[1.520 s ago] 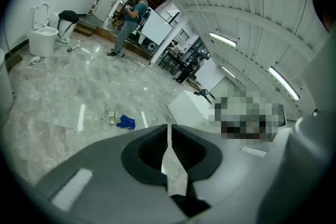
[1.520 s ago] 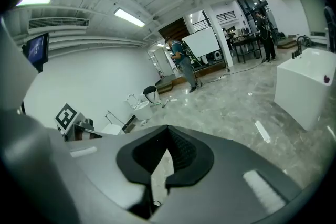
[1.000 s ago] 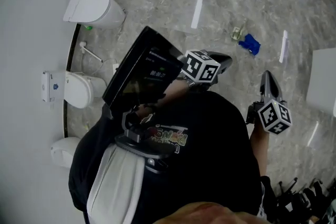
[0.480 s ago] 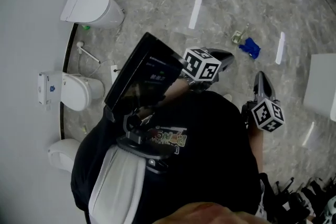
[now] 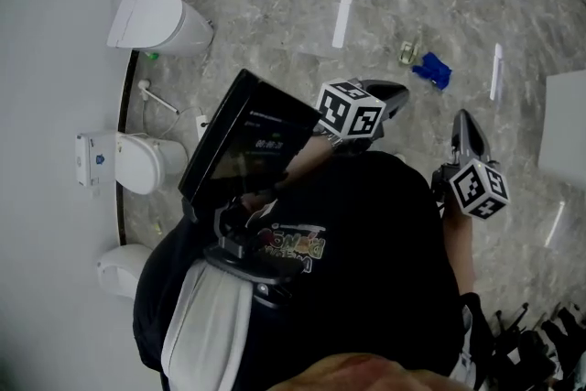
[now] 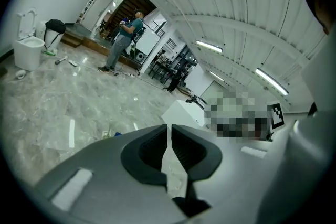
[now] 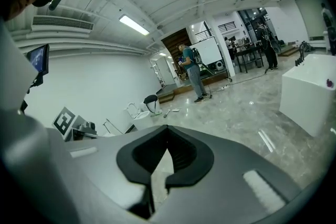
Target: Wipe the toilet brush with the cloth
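- left gripper [image 5: 394, 94]: grey moulded plastic with black ribbed pads. The jaws are closed to a hairline slit in its own view [image 6: 168, 127], with nothing between them. The marker cube sits on top.
- right gripper [image 5: 464, 120]: same build. The jaws are pressed together [image 7: 167, 128] and empty. It is held out in front of the person, apart from the left one.
- cloth [image 5: 432, 70]: blue and crumpled into a small lump. It lies on the floor ahead of both grippers, well apart from them, and touches neither.
- small pale thing [image 5: 407, 53]: just beside the cloth, too small to tell what it is.
- toilet brush: can't pick it out for sure in any view.
- floor [image 5: 275, 5]: glossy grey marble-look tiles with streaky veins and bright light reflections.
- toilets [image 5: 156, 21]: white, smooth and rounded, in a row along the wall at the left.
- screen [image 5: 243, 137]: flat black rectangle, tilted, at the person's chest.
- white box [image 7: 310, 92]: plain square-edged block, standing on the floor at the right.
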A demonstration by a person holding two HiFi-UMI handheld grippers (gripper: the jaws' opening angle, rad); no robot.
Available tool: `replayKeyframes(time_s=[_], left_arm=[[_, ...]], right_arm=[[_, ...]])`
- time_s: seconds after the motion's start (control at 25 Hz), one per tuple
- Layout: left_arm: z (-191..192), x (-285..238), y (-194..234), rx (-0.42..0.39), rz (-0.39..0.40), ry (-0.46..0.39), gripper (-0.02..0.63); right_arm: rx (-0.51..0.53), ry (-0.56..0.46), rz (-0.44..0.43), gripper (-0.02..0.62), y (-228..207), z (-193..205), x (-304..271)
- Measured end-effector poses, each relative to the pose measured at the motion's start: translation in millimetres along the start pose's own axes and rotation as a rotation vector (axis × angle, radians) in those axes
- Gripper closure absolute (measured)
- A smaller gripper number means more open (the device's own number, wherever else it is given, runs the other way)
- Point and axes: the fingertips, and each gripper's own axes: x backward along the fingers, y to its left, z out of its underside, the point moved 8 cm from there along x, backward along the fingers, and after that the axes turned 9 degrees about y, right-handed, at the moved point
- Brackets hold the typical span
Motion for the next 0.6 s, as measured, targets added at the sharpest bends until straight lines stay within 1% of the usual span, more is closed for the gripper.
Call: replayKeyframes(time_s=[0.12,0.36,0.44,0.6], left_arm=[[-10,1,-12,0.000,-0.011,0.000,0.572],[-28,11,-5,-0.004,-0.042,-0.022,0.572],[-28,11,-5,-0.004,-0.055,-0.026,0.572],[-19,9,-1,0.032,-0.056,-0.024,0.572]], right_arm=[[0.001,0.002,-0.013,0.594,-1,-13,8],[-0.029,-0.003,-0.039,0.594,0,-19,3],[-0.024,0.000,-0.048,0.594,0,-20,0],[-0.002,0.001,-0.054,0.594,0,-21,-4]])
